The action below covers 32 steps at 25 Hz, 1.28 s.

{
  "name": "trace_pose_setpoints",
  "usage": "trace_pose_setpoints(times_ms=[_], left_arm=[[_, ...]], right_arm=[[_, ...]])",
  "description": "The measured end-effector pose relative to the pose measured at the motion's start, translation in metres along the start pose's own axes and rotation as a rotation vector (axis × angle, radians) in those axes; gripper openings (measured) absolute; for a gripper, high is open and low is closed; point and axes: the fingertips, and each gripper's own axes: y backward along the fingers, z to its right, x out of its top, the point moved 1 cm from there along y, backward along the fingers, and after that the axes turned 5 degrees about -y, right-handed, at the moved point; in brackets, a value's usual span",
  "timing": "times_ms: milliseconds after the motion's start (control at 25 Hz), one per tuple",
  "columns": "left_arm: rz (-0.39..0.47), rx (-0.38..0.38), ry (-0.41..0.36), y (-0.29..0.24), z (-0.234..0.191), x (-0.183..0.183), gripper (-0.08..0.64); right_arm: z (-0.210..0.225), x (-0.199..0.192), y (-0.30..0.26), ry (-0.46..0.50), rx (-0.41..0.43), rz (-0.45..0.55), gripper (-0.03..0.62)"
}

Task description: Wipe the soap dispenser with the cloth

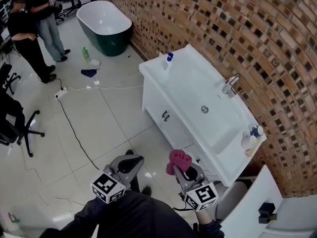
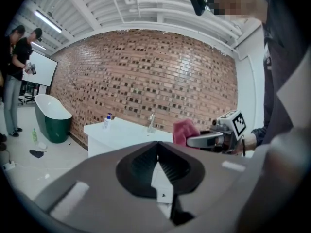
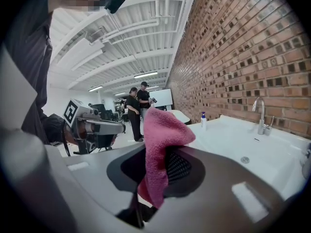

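The soap dispenser [image 1: 169, 61], a white bottle with a blue pump, stands on the far left corner of the white vanity [image 1: 173, 118]; it also shows small in the left gripper view [image 2: 107, 121] and the right gripper view [image 3: 203, 120]. My right gripper [image 1: 184, 170] is shut on a pink cloth [image 1: 178, 158], held in front of the vanity, well short of the dispenser. The cloth [image 3: 159, 144] stands up out of the jaws. My left gripper [image 1: 131, 163] hangs beside it over the floor, shut and holding nothing [image 2: 156, 145].
A faucet [image 1: 230, 85] and small bottles [image 1: 251, 138] sit on the vanity along the brick wall. A toilet [image 1: 277, 207] is at the lower right. A bathtub [image 1: 104, 24], two people [image 1: 29, 29], an office chair [image 1: 15, 128] and a floor cable [image 1: 74, 128] lie to the left.
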Motion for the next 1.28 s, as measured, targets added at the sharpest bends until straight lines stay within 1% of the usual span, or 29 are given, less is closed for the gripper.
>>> trace_pose_setpoints(times_ms=[160, 320, 440, 600, 720, 800, 920, 1000, 1160, 1280], left_arm=[[-0.003, -0.003, 0.013, -0.028, -0.051, 0.003, 0.000], [0.007, -0.026, 0.029, -0.068, -0.122, 0.016, 0.000], [0.009, -0.060, 0.027, -0.099, -0.182, 0.037, 0.000], [0.009, -0.125, 0.010, -0.132, -0.256, 0.072, 0.000], [0.001, -0.157, 0.007, -0.152, -0.309, 0.088, 0.000], [-0.001, -0.170, 0.011, -0.164, -0.337, 0.095, 0.000], [0.006, -0.188, 0.013, -0.180, -0.366, 0.104, 0.000], [0.005, -0.198, 0.021, -0.191, -0.379, 0.108, 0.000], [0.010, -0.220, 0.013, -0.212, -0.391, 0.118, 0.000], [0.012, -0.218, 0.003, -0.223, -0.394, 0.121, 0.000]], right_arm=[[0.027, 0.010, -0.048, 0.001, 0.002, -0.023, 0.072], [0.066, 0.031, -0.113, 0.002, -0.023, -0.046, 0.072], [0.095, 0.058, -0.172, 0.006, -0.042, -0.074, 0.072], [0.130, 0.103, -0.244, 0.024, -0.079, -0.094, 0.072], [0.154, 0.127, -0.288, 0.026, -0.118, -0.102, 0.072], [0.170, 0.138, -0.309, 0.020, -0.143, -0.110, 0.072], [0.193, 0.150, -0.332, 0.022, -0.180, -0.127, 0.072], [0.209, 0.158, -0.346, 0.043, -0.201, -0.137, 0.072], [0.249, 0.178, -0.364, 0.096, -0.238, -0.162, 0.072], [0.282, 0.190, -0.378, 0.144, -0.257, -0.201, 0.072]])
